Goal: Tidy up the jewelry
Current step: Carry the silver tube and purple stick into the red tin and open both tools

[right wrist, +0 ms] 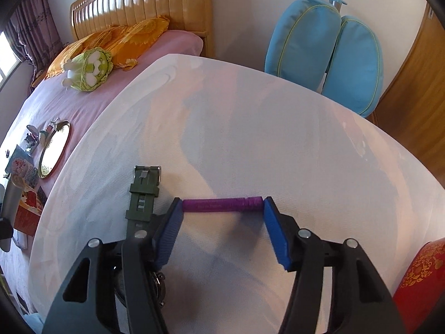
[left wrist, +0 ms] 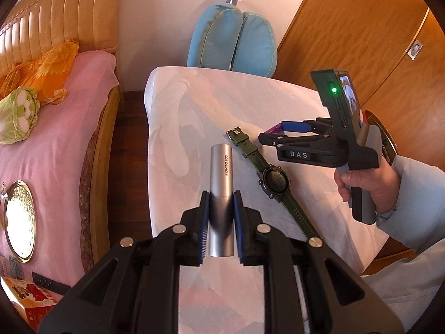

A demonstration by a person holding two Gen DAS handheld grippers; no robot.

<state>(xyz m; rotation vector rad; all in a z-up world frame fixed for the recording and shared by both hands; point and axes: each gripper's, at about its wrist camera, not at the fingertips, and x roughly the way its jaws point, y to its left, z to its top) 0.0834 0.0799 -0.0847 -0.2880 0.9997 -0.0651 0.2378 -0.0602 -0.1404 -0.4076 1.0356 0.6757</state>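
Silver metal tube (left wrist: 221,194), branded, sits clamped between the blue pads of the left gripper (left wrist: 221,214), fingers closed on its lower half, lifted above the white-covered worktop (left wrist: 278,105). Right gripper (right wrist: 222,208) has a purple stick (right wrist: 222,204) spanning tip to tip, fingers set wide but pinching it by both ends; in the left wrist view the same gripper (left wrist: 274,130) hangs over the worktop's right side, held by the person's hand (left wrist: 367,186). Olive-green wristwatch (left wrist: 274,179) lies flat on the worktop, strap stretched out, between the two grippers; in the right view its buckle end (right wrist: 144,189) is just left of the right fingers.

Step in hand, as I judge it: both items picked up, carrying phase, nothing placed yet. Watch untouched. Early in the task.

Possible destinations: red patterned box (right wrist: 420,272) at the right edge, or gold-rimmed round tray (right wrist: 54,150) on the pink bed (left wrist: 69,128); cannot tell which. Next move calls for carrying each piece over a container and loosening the fingers low, since the end-to-end pinch on the purple stick looks slip-prone.
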